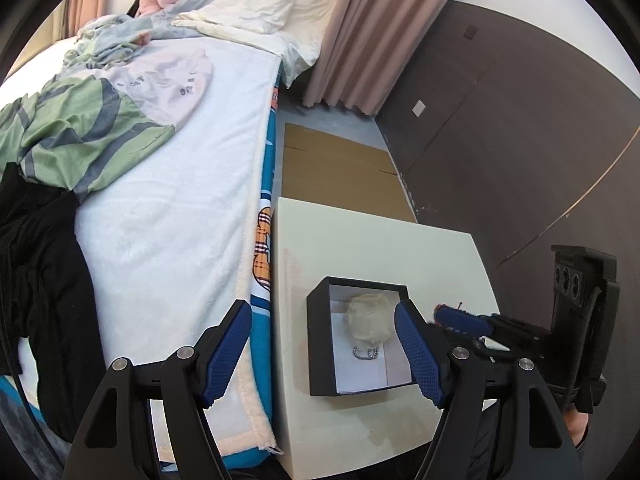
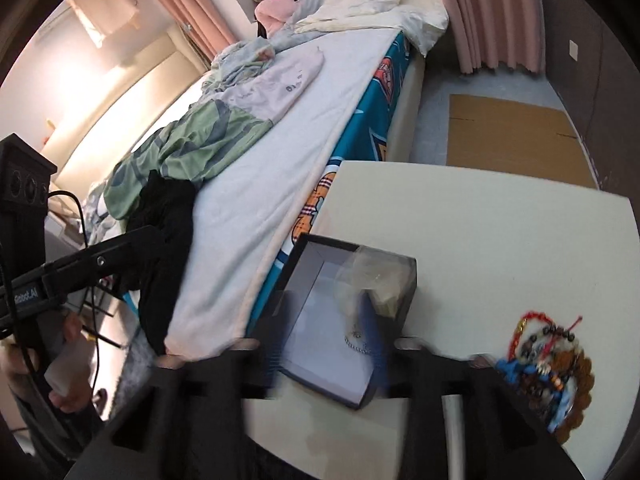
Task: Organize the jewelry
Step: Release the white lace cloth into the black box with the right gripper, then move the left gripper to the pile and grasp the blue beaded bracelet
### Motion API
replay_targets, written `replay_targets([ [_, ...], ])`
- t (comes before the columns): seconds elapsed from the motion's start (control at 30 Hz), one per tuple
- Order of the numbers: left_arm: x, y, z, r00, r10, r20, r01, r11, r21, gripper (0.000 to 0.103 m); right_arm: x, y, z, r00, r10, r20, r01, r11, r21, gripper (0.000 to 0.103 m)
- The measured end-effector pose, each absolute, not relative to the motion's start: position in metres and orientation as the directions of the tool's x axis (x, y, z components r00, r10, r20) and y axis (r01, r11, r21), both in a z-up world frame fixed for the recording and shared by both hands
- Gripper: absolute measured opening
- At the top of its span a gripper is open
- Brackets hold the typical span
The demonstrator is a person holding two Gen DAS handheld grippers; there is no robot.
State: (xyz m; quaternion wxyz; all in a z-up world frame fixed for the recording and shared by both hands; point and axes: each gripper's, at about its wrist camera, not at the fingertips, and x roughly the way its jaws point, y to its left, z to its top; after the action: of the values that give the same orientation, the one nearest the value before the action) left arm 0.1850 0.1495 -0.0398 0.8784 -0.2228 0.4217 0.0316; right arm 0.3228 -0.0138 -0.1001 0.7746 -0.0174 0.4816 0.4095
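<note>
Jewelry in two places on the cream table [image 1: 360, 232]: a small bead chain [image 1: 365, 354] inside the black open box [image 1: 320, 344], lying on the pale lining under a crumpled clear plastic pouch [image 1: 366, 316], and a heap of colourful bracelets and beads [image 2: 548, 364] with a red cord, outside the box, near the right edge of the table. Probably placed so for sorting: box as the home, heap as the stock to move across.

Left gripper [image 1: 324, 348] released, blue pads wide apart, hanging over the near-left side of the box; holding nothing. Perhaps ready to steady the box, as a guess only. Right gripper [image 2: 320, 354] blurred by motion in its own view, low over the near side of the box; in the left view seen from the side, blue fingers [image 1: 460, 318] level over the table beside the box, with something red at the tip, maybe only the heap behind. Clenched or released: cannot tell.

Table smooth and light, with faint stains, standing just beside a bed [image 1: 168, 168] with white blanket, green-patterned clothes and a black garment. Flat cardboard [image 1: 336, 168] on the grey floor beyond the table, pink curtains [image 1: 360, 32] farther, dark panelled wall [image 1: 520, 120] to the right.
</note>
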Motion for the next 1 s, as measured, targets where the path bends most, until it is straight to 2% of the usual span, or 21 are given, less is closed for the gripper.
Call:
replay_targets([
  [0.03,0.186,0.147,-0.04,0.641,-0.133,-0.756,-0.24,0.901,-0.362,0.074,0.322,-0.018,-0.099,0.21,0.616,-0.759,-0.648,0.669,0.363,0.072],
  [0.07,0.188,0.144,-0.04,0.638,-0.135,-0.758,-0.236,0.903,-0.36,0.074,0.32,-0.025,-0.096,0.23,0.616,-0.754,-0.642,0.678,0.357,0.075],
  [0.43,0.209,0.102,-0.039,0.62,-0.182,-0.764,-0.146,0.929,-0.339,0.074,0.333,-0.099,-0.092,0.32,0.58,-0.749,-0.511,0.772,0.379,0.075],
  [1.0,0.257,-0.009,-0.054,0.522,-0.271,-0.809,0.081,0.96,-0.27,0.074,0.342,-0.214,-0.109,0.413,0.507,-0.757,-0.32,0.859,0.4,0.075],
])
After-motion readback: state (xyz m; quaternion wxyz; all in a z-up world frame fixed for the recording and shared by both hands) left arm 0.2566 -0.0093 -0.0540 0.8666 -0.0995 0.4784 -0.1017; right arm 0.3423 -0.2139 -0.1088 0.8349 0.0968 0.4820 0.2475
